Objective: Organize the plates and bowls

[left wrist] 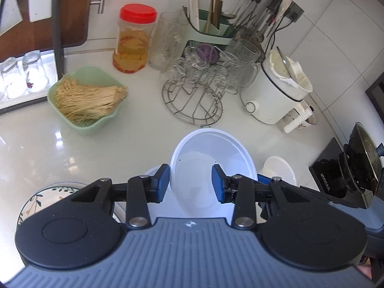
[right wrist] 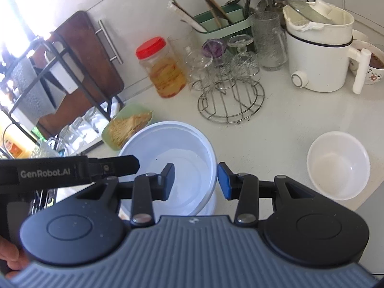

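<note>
The floral-patterned ceramic plate (left wrist: 36,200) lies mostly hidden behind the gripper body; the dark frying pan (left wrist: 367,151) is cut by the right edge.

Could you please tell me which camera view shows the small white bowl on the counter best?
The right wrist view: the small white bowl sits whole and unobstructed, its inside visible. In the left wrist view the same bowl is only partly seen, its lower part hidden behind the right gripper's arm.

Two white bowls (right wrist: 168,165) (right wrist: 338,165), one patterned plate (left wrist: 40,199), one green dish (left wrist: 84,96), one red-lidded jar (left wrist: 134,38), one white cooker (right wrist: 319,55).
</note>
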The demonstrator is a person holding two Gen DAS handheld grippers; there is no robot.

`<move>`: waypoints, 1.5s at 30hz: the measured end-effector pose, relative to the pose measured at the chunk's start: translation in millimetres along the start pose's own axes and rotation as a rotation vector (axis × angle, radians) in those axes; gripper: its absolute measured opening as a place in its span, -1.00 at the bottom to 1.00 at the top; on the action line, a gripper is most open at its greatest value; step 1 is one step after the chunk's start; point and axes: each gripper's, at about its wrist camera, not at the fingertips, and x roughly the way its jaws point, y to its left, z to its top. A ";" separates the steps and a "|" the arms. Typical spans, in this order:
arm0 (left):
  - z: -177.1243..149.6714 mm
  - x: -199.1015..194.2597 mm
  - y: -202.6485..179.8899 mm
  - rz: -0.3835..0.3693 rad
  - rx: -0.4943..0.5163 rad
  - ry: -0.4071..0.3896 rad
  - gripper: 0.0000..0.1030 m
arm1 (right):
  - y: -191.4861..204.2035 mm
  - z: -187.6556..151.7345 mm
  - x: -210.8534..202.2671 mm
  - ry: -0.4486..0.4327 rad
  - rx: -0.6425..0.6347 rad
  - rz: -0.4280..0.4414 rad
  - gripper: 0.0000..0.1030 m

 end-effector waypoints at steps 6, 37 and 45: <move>-9.6 12.6 19.0 0.005 -0.040 0.042 -0.17 | 6.2 -14.8 13.8 0.040 -0.003 0.000 -0.17; 0.0 31.0 38.6 0.068 0.003 0.085 -0.11 | 13.6 -13.5 37.2 0.010 -0.011 -0.059 0.08; 14.3 6.9 26.7 0.054 0.032 0.026 -0.11 | 24.3 3.2 12.3 -0.074 -0.061 -0.060 0.08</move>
